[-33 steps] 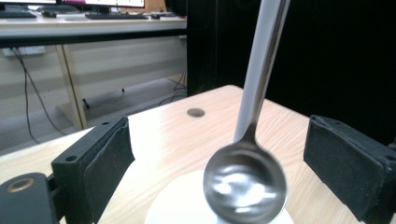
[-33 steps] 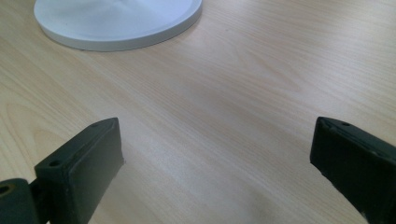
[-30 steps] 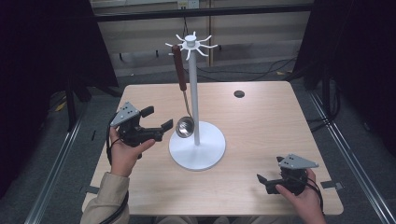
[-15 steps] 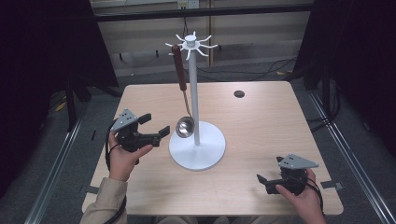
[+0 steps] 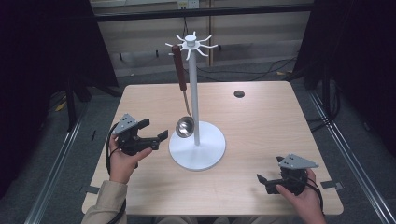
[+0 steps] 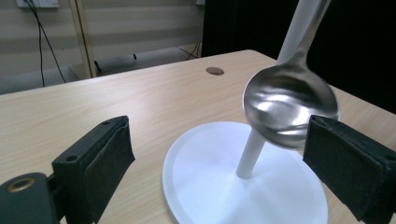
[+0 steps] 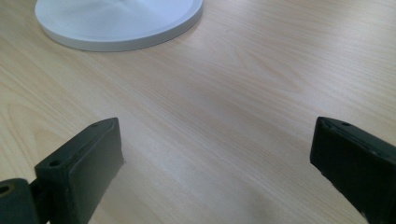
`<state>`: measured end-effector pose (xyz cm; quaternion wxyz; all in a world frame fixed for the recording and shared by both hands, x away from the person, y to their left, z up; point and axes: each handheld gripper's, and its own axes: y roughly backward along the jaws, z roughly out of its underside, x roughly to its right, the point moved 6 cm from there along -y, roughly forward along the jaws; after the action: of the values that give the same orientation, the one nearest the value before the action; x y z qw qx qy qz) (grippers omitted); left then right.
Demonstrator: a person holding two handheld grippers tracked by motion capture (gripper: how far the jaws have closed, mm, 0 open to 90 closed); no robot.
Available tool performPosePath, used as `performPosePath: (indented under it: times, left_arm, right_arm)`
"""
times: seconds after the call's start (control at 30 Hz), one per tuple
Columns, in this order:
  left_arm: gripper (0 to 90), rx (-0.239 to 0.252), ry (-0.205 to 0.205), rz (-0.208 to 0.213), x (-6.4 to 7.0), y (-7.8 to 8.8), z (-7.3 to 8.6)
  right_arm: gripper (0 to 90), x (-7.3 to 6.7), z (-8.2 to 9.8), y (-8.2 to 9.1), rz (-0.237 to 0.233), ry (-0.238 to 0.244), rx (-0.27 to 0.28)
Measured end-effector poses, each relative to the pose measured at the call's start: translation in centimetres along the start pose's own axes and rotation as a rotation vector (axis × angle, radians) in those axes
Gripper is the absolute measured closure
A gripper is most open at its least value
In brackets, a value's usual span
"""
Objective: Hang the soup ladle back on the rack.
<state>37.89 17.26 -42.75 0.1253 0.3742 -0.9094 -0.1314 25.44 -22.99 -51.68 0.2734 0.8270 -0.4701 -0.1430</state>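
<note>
Steel ladle with brown handle (image 5: pixel 183 109) hangs on the white hook stand (image 5: pixel 196 144), hanging looks done; left gripper (image 5: pixel 152 133) and right gripper (image 5: pixel 260 180) both spread, holding nothing.

Ladle (image 6: pixel 289 109) handle cut off by top edge in left gripper view; bowl edge blurred. Stand (image 6: pixel 243 186) pole top cut off, base clipped at bottom edge. Right jaw of left gripper (image 6: pixel 219 182) runs off frame (corner only). In right gripper view stand base (image 7: pixel 119 21) cropped at top. Dark disc (image 5: pixel 239 94) on table too small to identify.
</note>
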Motion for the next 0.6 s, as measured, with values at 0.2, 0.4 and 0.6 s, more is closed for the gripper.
performPosePath:
  times: [0.2,0.4,0.6]
  left_arm:
    - [8.1,-0.013,0.000,-0.009,-0.3,-0.1,0.8]
    - [8.1,-0.032,-0.002,-0.014,-0.6,-0.1,1.5]
    - [8.1,-0.061,-0.003,-0.016,-0.5,-0.1,2.4]
  right_arm:
    - [2.0,0.0,-0.1,0.0,0.002,0.000,0.001]
    - [2.1,-0.1,-0.1,0.1,0.002,0.002,0.003]
    - [2.0,-0.1,-0.2,0.1,0.003,0.005,0.005]
